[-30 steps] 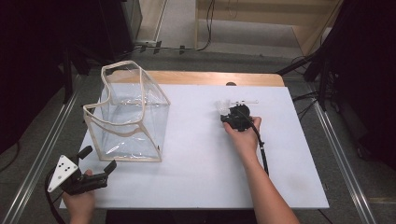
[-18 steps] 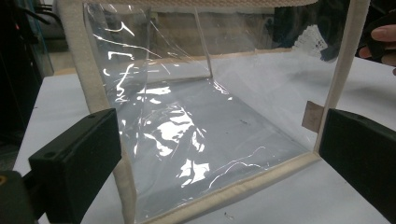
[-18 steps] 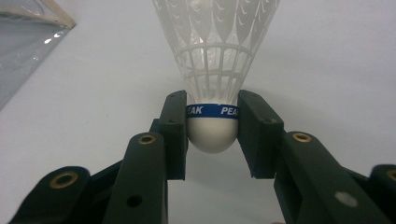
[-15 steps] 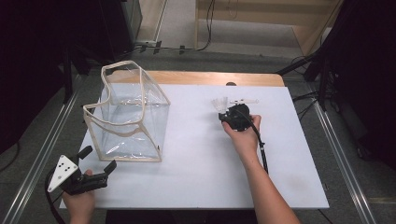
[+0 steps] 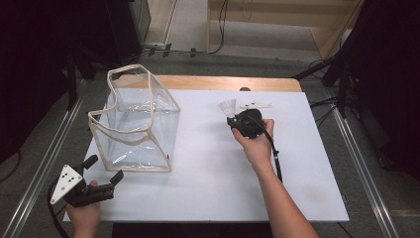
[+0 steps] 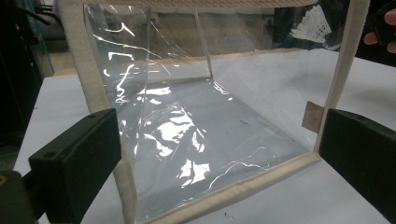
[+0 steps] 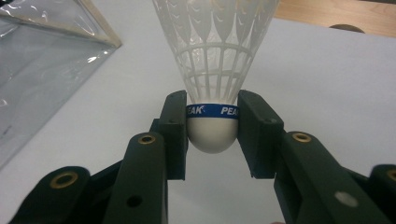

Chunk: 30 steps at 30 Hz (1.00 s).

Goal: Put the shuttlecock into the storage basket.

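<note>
The person's right forearm reaches from the bottom edge of the high view up over the white tabletop (image 5: 208,168), the hand wrapped around the black right gripper (image 5: 236,117), which points toward the far edge. Its jaws are clenched on a white plastic shuttlecock (image 7: 215,74), pressing from both sides on the rounded white cork base just at the blue band printed "PEAK". The netted, feather-patterned skirt fans out beyond the jaws, away from the hand. Whether it is lifted off the table or resting on it cannot be told.

The left hand holds the black left gripper (image 5: 102,167) at the near left corner of the table, a grey three-cornered plate on top. Its jaws stand wide apart, grasping nothing, aimed at the clear plastic box-shaped bag with cream fabric trim (image 5: 141,119). This bag stands upright on the left half of the table, well apart from the shuttlecock, its glossy creased walls catching bright reflections.
</note>
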Each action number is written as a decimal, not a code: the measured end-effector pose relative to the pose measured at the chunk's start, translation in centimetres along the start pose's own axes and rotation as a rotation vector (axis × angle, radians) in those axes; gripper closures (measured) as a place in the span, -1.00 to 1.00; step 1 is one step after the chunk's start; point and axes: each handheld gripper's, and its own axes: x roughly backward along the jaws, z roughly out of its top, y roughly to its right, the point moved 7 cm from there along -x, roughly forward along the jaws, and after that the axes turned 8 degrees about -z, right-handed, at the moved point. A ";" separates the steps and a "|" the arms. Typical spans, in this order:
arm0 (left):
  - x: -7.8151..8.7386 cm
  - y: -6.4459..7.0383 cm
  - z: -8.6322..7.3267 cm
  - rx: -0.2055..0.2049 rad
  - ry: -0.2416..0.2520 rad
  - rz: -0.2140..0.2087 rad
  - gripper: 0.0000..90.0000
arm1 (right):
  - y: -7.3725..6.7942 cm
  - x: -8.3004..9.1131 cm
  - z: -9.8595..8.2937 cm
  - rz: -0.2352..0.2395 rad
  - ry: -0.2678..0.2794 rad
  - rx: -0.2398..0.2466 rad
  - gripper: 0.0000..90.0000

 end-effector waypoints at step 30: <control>0.0 0.1 0.0 -0.010 -0.001 0.009 -1.00 | -2.8 2.3 1.9 0.065 0.077 0.057 0.40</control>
